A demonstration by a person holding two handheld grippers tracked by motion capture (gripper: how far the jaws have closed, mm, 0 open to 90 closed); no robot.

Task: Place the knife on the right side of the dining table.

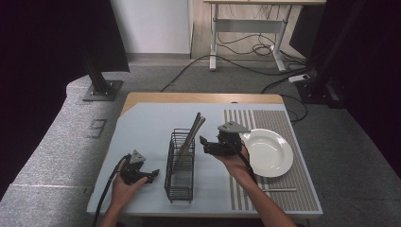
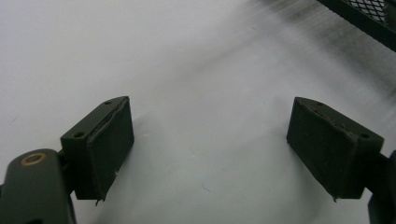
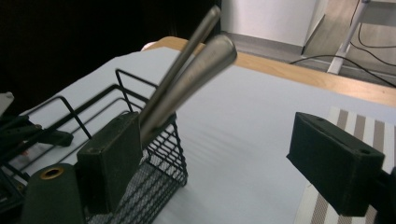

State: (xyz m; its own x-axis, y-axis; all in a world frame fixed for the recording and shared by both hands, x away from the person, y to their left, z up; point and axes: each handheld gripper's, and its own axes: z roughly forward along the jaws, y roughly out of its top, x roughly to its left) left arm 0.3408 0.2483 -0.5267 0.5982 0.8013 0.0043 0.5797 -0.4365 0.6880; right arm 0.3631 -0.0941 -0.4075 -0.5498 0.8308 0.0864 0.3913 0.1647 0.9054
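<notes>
A black wire-mesh rectangular caddy (image 1: 180, 165) stands on the pale blue table surface (image 1: 146, 127), its long axis running from the near edge toward the far edge. Two long grey metal utensil handles (image 1: 192, 132) stand in its far compartment, leaning up and away toward the far right; their working ends are hidden inside the mesh. The near compartments hold nothing visible. To the right, a round white plate (image 1: 267, 152) lies on a grey-and-white striped placemat (image 1: 279, 189), with a single pale stick (image 1: 279, 189) lying crosswise near the mat's front edge. The right gripper (image 1: 204, 142), held just right of the caddy, has its jaws spread wide, gripping nothing; the handles cross in front of one jaw. The left gripper (image 1: 152, 175), low at the caddy's left, is likewise wide apart and empty.
</notes>
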